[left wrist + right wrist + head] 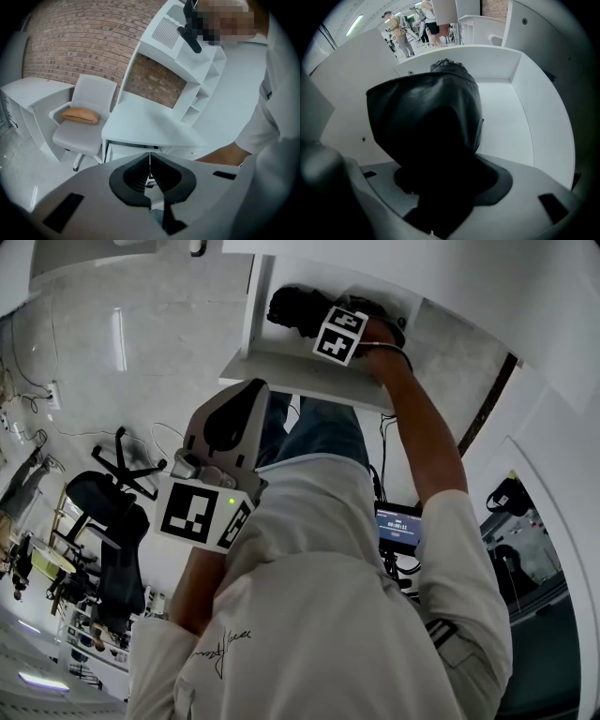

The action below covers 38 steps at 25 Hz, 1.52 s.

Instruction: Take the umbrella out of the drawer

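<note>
Left tool [150,161], jaws together, above a white desk [140,124] and a chair [89,96] with orange cushion [80,115]

I am in an open office. In my left gripper view, a white office chair [84,126] stands at 9 o'clock beside a white shelved desk [140,122], with a brick wall [84,42] at 11. Black swivel chairs [108,512] show at 8 o'clock in the head view.

— Where's your right arm [427,442]?
— Stretched up to the top of the frame, forearm bare. My right gripper [302,313] is there, clamped on the umbrella [426,117].
— And the left?
— My left arm [192,587] comes up from the lower left. My left gripper [230,420] sits left of centre, jaws pressed together, nothing between them.
</note>
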Each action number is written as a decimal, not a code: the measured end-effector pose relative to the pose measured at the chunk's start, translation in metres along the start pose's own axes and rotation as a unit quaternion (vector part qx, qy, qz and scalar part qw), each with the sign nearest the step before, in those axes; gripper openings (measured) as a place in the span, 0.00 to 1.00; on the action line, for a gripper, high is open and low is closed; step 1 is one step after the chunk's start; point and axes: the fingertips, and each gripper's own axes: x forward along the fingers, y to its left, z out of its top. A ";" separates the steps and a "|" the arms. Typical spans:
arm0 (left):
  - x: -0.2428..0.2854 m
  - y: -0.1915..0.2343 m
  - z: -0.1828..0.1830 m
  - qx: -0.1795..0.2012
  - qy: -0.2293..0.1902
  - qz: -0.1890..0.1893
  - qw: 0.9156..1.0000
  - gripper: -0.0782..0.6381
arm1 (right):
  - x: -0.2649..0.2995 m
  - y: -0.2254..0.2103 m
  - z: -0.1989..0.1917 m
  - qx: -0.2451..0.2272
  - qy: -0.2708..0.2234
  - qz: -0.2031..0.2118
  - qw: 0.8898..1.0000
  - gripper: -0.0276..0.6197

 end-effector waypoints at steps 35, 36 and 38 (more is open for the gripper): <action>-0.032 0.001 0.014 0.022 -0.041 -0.021 0.999 0.13 | -0.058 0.028 -0.006 0.070 -0.028 0.007 0.997 0.42; -0.033 0.002 0.014 0.021 -0.043 -0.022 0.999 0.13 | -0.059 0.028 -0.006 0.069 -0.028 0.006 0.997 0.42; -0.035 0.002 0.016 0.021 -0.047 -0.023 0.998 0.13 | -0.062 0.030 -0.006 0.073 -0.028 0.006 0.997 0.42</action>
